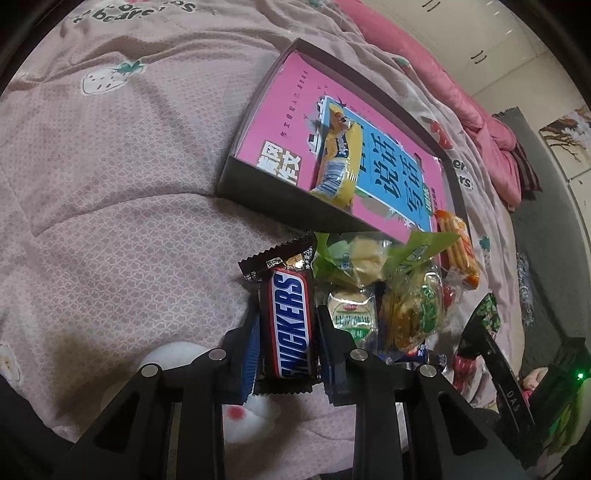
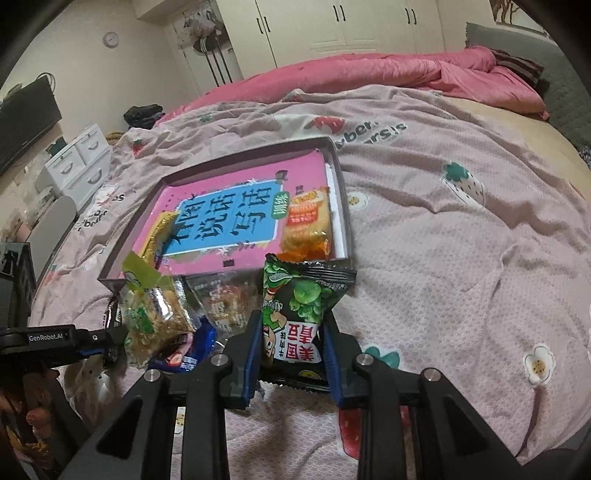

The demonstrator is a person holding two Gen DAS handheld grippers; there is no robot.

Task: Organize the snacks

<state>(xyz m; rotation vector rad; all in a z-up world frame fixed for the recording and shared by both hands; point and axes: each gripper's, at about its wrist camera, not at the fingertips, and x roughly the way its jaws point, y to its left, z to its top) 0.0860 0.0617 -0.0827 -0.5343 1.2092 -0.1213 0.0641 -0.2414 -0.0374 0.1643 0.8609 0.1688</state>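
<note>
Snickers bar (image 1: 290, 325): clamped lengthwise between the blue pads of the left gripper (image 1: 286, 317), jaws narrow and pressing both long sides; bar raised over the pink quilt (image 1: 110, 206); gripper angled steeply downward.

Green pea packet (image 2: 295, 314): dark wrapper with green print, pinched between the pads of the right gripper (image 2: 291, 325), jaws drawn close on it; packet upright, top crimp just in front of the tray's near wall; gripper tilted downward toward the bed.

Loose snack heap (image 1: 384, 295): clear and green-wrapped pieces lying on the quilt, just beside the Snickers bar and against the tray's near wall.

Tray (image 2: 341, 177): shallow dark box on the quilt, lined by a pink and blue book cover (image 2: 221, 218). Contents: yellow wrapped bar (image 1: 338, 155) lying on the cover; orange cracker packet (image 2: 306, 225) at the end nearest the pea packet.

Surroundings: pink duvet (image 2: 369, 70) bunched beyond the quilt; white wardrobe doors (image 2: 332, 26) behind.
</note>
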